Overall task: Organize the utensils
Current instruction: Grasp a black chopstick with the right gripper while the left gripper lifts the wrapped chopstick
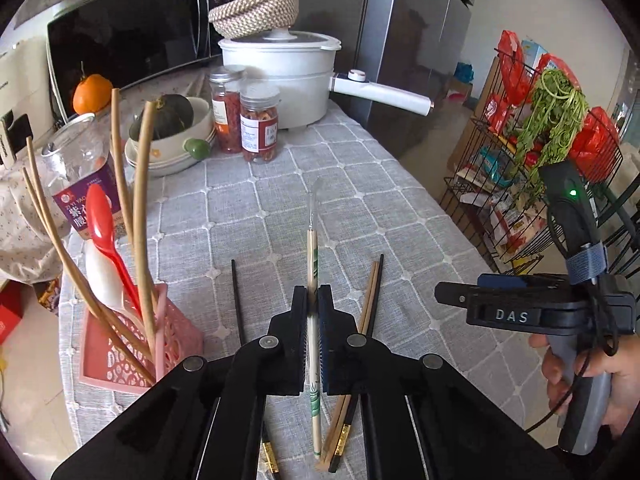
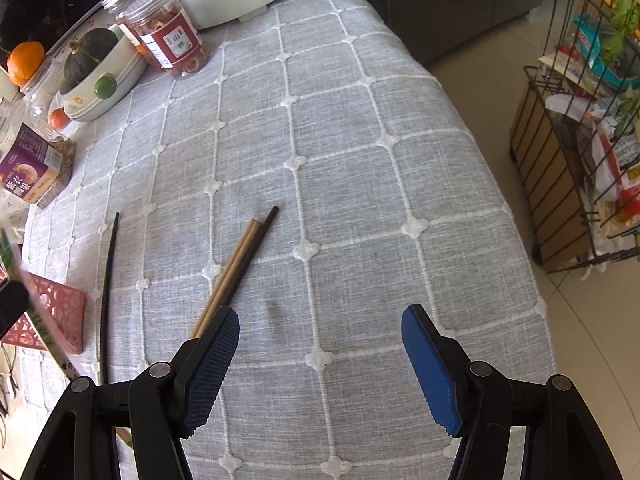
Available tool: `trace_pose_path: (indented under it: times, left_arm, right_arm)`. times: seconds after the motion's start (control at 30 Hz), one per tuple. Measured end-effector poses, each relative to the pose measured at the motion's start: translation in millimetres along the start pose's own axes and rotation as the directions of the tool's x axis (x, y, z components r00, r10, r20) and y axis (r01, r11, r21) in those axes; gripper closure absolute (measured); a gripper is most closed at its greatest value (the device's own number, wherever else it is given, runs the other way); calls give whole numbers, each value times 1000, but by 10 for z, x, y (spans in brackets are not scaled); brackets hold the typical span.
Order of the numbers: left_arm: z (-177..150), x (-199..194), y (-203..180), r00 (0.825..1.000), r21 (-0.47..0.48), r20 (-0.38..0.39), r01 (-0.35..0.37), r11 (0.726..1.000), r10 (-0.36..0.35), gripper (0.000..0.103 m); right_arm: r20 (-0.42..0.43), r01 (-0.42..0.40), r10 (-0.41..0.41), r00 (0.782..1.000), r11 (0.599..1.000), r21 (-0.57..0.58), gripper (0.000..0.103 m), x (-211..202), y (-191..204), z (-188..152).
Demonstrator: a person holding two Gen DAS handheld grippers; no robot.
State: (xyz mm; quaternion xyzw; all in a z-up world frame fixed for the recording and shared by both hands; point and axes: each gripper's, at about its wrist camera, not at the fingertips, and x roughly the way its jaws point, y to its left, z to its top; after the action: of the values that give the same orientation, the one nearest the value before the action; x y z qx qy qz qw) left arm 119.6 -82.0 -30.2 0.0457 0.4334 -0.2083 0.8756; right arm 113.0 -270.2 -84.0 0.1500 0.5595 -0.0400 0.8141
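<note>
My left gripper [image 1: 313, 294] is shut on a wrapped pair of disposable chopsticks [image 1: 312, 264], held above the grey tablecloth. A pink perforated utensil basket [image 1: 120, 352] stands at the left, holding wooden chopsticks [image 1: 140, 216], a red spoon [image 1: 102, 220] and a white spoon. A wooden chopstick and a black one [image 1: 370, 304] lie together on the cloth; a single black chopstick [image 1: 238, 300] lies nearer the basket. My right gripper [image 2: 320, 332] is open and empty above the cloth, just right of the loose pair [image 2: 240, 268]. The single black chopstick [image 2: 108, 292] and basket [image 2: 60, 312] lie to its left.
At the back stand a white electric pot [image 1: 280, 68], two jars [image 1: 258, 124], stacked bowls with a squash [image 1: 172, 136], a jar with a purple label [image 1: 86, 184] and a microwave [image 1: 128, 32]. A wire rack of groceries [image 2: 580, 160] stands on the floor beyond the table's right edge.
</note>
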Motion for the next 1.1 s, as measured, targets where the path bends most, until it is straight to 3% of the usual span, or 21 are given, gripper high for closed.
trace_pose_path:
  times: [0.3, 0.53, 0.87, 1.03, 1.1]
  left_arm:
    - [-128, -291, 222, 1000, 1, 27, 13, 1000, -13, 98]
    - [-199, -352, 331, 1000, 1, 20, 21, 1000, -21, 98]
    - [-207, -399, 406, 999, -3, 20, 29, 1000, -29, 98]
    - [-212, -404, 414, 999, -8, 18, 31, 1000, -30, 98]
    - [-220, -404, 421, 999, -11, 15, 31, 999, -30, 98]
  right_arm:
    - [-41, 24, -25, 999, 999, -25, 31, 316, 270, 73]
    - [-86, 56, -59, 995, 998, -37, 58, 624, 389, 147]
    - [-95, 78, -79, 992, 997, -21, 65, 718, 446, 210]
    - [-123, 117, -124, 985, 991, -63, 83, 728, 578, 218]
    - [-151, 121, -130, 980, 991, -63, 84, 765, 600, 191]
